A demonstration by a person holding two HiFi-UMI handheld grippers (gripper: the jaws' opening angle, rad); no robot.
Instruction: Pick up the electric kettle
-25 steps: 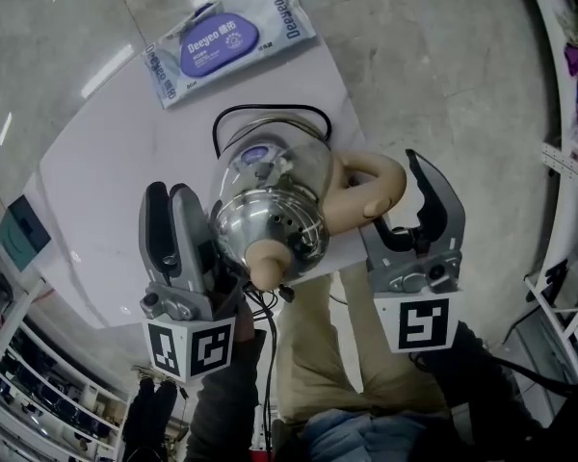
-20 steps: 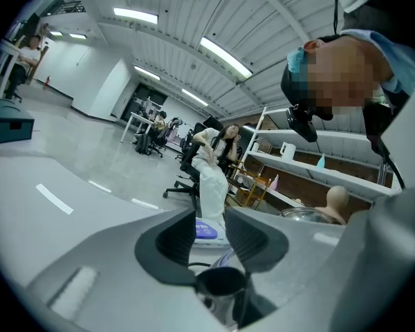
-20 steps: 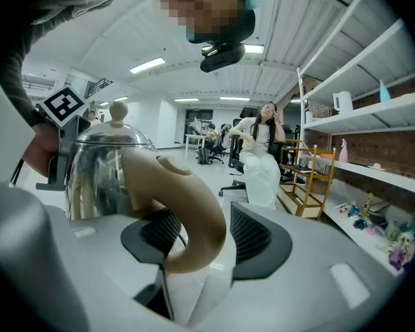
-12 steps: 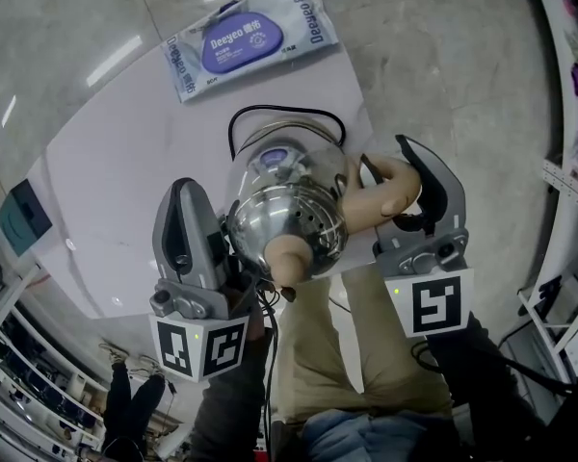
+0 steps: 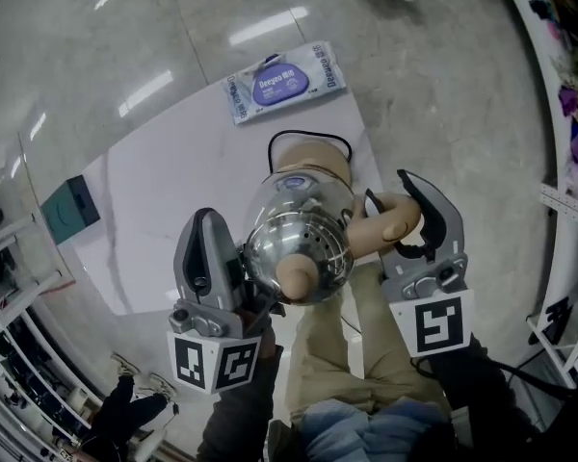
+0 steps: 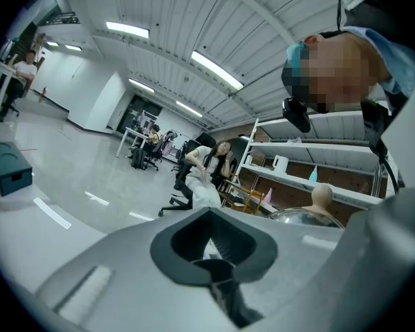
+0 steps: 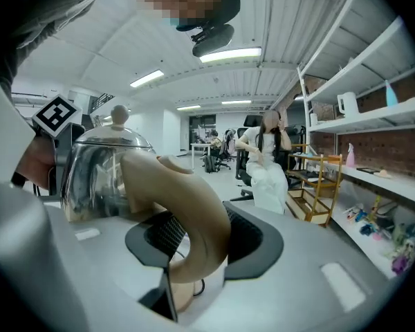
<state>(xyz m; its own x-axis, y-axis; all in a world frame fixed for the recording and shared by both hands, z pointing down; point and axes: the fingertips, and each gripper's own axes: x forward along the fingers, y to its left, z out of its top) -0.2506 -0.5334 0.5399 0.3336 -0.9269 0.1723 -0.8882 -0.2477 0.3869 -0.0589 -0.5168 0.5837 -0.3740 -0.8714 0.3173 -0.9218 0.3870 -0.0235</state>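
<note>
Now electric kettle above bench.
Handle gripped by right tool; left tool closed, empty, alongside; wipes pack at far edge.

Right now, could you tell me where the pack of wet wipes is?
In the head view, the pack of wet wipes lies at the white table's far edge, just beyond the kettle base and its black cord.

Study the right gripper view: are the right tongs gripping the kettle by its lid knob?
No, the right tongs clamp the kettle's curved beige handle; the knob stands free on top.
</note>
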